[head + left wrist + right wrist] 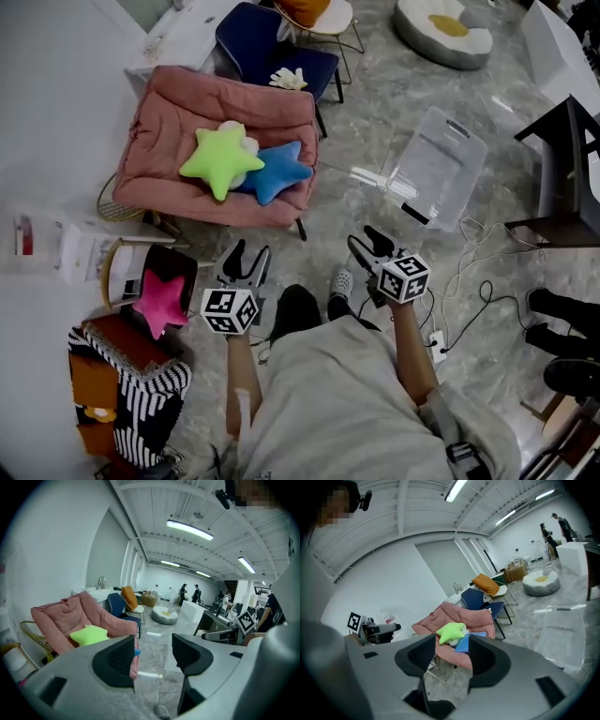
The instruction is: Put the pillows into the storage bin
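Both grippers are out in front of the person, neither holding anything. Left gripper (pixel 153 652): jaws apart, only floor visible in the gap. Right gripper (pixel 449 654): jaws apart too, nothing between the pads, and the pink chair (pixel 440 616) shows far off through the gap. Pillows: the green star pillow (pixel 221 160) and blue star pillow (pixel 279 172) lie on the seat of the pink chair, green overlapping the blue one's left side. A small white item (pixel 249 142) is tucked just behind the green one; can't tell what it is. A third, magenta star pillow (pixel 160 301) sits on a dark seat (pixel 180 264) at lower left in the head view, just beside the left gripper's marker cube. Storage bin (pixel 441 155) is clear plastic and stands on the marble floor (pixel 375 112) right of the pink chair, well apart from all three pillows and ahead of the right gripper. Behind the pink chair is a navy chair (pixel 253 42) with a white flower-shaped item (pixel 288 80) on its seat. A round white floor cushion (pixel 422 33) with a yellow centre is at the top of the head view. Cables (pixel 473 281) run over the floor on the right. A black-and-white striped thing (pixel 150 403) is at bottom left.
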A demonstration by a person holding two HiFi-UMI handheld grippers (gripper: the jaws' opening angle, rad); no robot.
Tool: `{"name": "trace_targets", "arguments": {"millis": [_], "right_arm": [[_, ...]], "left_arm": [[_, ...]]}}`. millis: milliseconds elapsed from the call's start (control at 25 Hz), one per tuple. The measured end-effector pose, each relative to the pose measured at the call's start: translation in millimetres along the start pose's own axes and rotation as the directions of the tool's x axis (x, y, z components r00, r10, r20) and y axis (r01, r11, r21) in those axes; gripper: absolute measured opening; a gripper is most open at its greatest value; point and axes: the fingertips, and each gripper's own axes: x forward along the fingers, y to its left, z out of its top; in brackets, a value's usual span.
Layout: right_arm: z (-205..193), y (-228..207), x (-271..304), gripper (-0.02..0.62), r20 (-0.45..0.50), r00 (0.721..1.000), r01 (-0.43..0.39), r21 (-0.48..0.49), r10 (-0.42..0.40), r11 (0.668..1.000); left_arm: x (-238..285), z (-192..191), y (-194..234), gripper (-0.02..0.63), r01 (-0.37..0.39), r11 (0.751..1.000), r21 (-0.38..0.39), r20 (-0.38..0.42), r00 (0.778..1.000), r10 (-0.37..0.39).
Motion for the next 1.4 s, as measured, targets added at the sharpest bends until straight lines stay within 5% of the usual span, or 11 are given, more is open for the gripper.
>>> {"name": "trace_targets", "arguments": {"millis": [680,960,1120,1400], "right_arm": [[3,-14,107,0.216,-0.126,0.992,-0.013,0.005,0.013,1.0],[18,5,236,0.216,-0.243,0.966,-0.097,-0.025,0.088,0.995],[39,19,320,0.215,-0.18,0.972,-0.139,0.08,0.151,0.987],[19,26,433,0.215,-0.349,0.923,-0.19,-0.053,0.16,0.98]], "left_arm": [[73,0,91,0.226,-0.035,0.994,-0.101,-0.041,0.999,0.031],[122,1,184,0.227,-0.067,0.981,-0.182,-0.082,0.995,0.053],[156,-3,250,0.226,-0.102,0.97,-0.219,-0.087,0.993,0.085],[206,-50,347,0.244,-0.209,0.932,-0.296,-0.15,0.974,0.171]]}}
